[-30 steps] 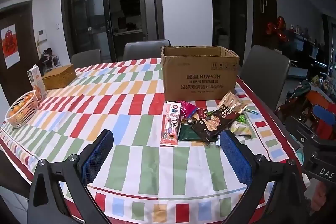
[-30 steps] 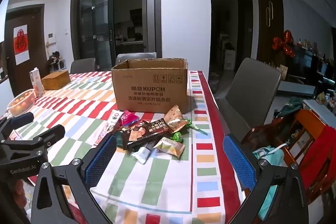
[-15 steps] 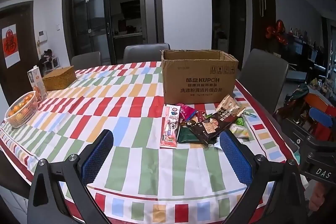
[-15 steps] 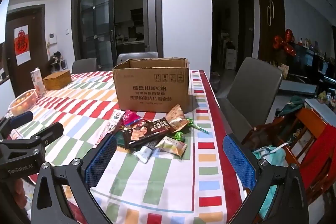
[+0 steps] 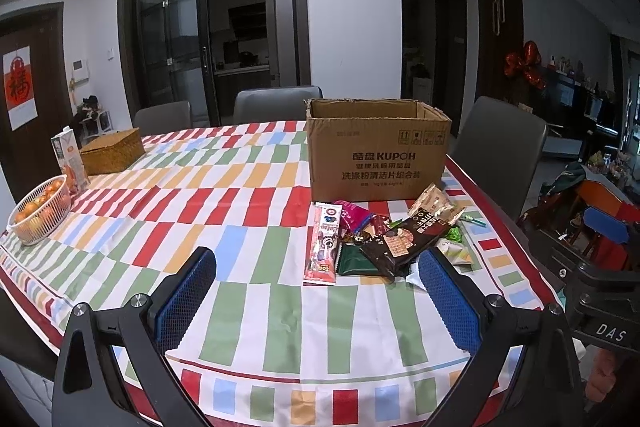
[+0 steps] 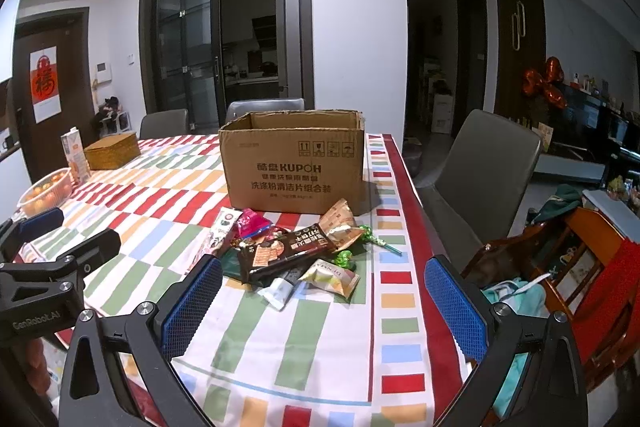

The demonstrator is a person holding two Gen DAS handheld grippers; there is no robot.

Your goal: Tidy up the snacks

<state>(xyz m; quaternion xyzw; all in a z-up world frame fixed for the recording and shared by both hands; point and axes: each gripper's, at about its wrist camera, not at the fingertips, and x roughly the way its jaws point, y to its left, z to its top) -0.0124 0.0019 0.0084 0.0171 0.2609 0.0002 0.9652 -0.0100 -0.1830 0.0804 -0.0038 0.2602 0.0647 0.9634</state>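
A pile of snack packets lies on the striped tablecloth in front of an open cardboard box (image 5: 378, 155), which also shows in the right wrist view (image 6: 294, 163). The pile has a long pink packet (image 5: 322, 243), a dark brown packet (image 5: 400, 245) (image 6: 280, 253), a tan packet (image 6: 340, 227), a pale packet (image 6: 330, 277) and green sweets (image 6: 344, 259). My left gripper (image 5: 318, 301) is open and empty, above the table's near edge, short of the pile. My right gripper (image 6: 324, 307) is open and empty, just short of the pile.
A white basket of oranges (image 5: 38, 215), a juice carton (image 5: 70, 163) and a wicker box (image 5: 112, 151) stand at the table's far left. Grey chairs (image 5: 496, 151) ring the table. A wooden chair with clothes (image 6: 560, 267) stands to the right.
Both grippers have drifted slightly, shifting the view of the box and pile a little. Both stay open and empty. The snacks have not moved.
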